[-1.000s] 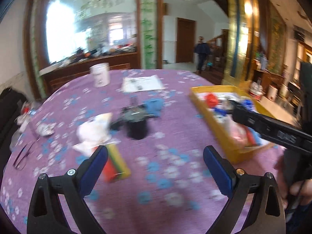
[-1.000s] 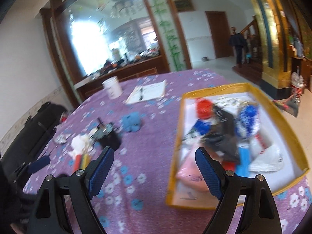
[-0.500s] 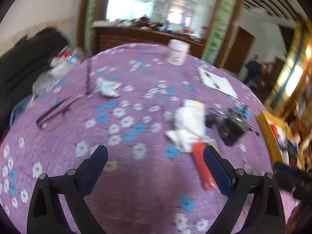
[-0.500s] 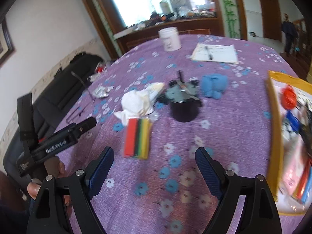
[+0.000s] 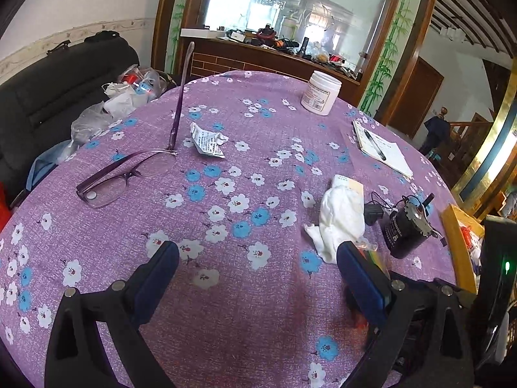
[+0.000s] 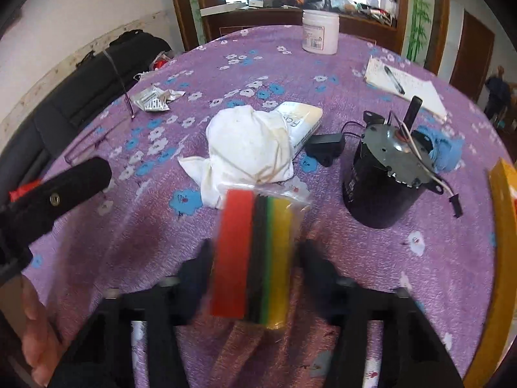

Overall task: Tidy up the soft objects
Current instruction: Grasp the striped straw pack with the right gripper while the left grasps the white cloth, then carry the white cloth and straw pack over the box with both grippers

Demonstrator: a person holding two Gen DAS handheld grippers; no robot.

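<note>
A plastic-wrapped sponge pack (image 6: 252, 252) with red, black, green and yellow stripes lies on the purple flowered tablecloth (image 6: 420, 274). My right gripper (image 6: 255, 258) straddles it; its blurred jaws are closing and the pads meet the pack's two long sides. Just behind lies a crumpled white cloth (image 6: 248, 148), and a blue soft item (image 6: 449, 152) peeks from behind the black motor (image 6: 384, 177). My left gripper (image 5: 258, 252) hovers open over bare tablecloth, left of the white cloth (image 5: 339, 223); nothing is between its fingers.
A yellow tray (image 6: 504, 226) stands at the right edge. Glasses (image 5: 122, 174), a crumpled wrapper (image 5: 206, 139), a white jar (image 5: 320, 93) and a notepad with a pen (image 5: 381, 148) lie farther back. A hand (image 6: 32, 339) shows at lower left.
Both grippers swung left from the tray. The right one came down over the sponge pack and its jaws narrowed around it. The left one stayed open and has held still lately.
</note>
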